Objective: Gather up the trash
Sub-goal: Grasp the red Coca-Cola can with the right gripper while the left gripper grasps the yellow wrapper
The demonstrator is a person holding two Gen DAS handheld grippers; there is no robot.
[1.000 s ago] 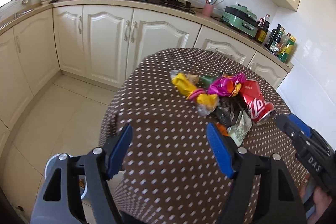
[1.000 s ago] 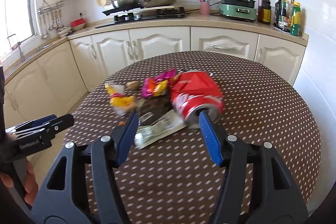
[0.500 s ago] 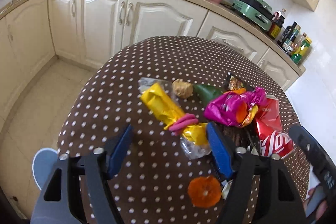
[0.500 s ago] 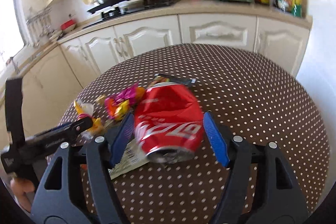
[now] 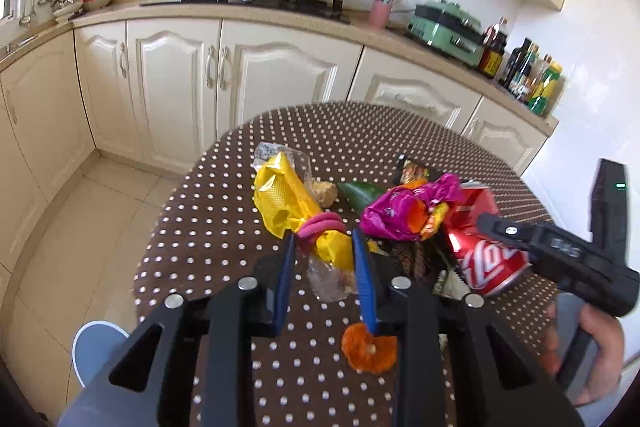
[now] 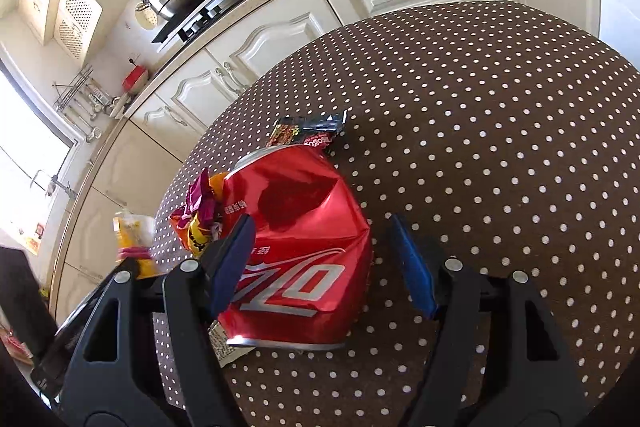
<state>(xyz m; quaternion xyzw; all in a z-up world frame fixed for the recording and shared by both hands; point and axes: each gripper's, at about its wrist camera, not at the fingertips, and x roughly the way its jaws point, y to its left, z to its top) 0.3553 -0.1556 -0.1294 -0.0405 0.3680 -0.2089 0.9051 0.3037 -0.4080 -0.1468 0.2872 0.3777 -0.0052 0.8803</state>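
Your trash lies heaped near the left edge of the dotted table point(image 5: 400, 131), so both tools can work it from the near side. Your left gripper point(image 5: 324, 259) is levelled low over the cloth, its jaws drawn narrow around the near end of the yellow wrapper point(image 5: 288, 203), just past the pink band point(image 5: 320, 227); contact on both sides looks likely, but you cannot confirm a firm clamp. An orange peel point(image 5: 368, 347) lies under the right finger. Your right gripper point(image 6: 324, 267) is tilted and points down at the crushed red can point(image 6: 304, 247), which lies on its side. Its jaws stand apart: the left finger overlaps the can's side, the right finger stands clear. The purple wrapper point(image 5: 400, 215) lies between the two targets, against the can.
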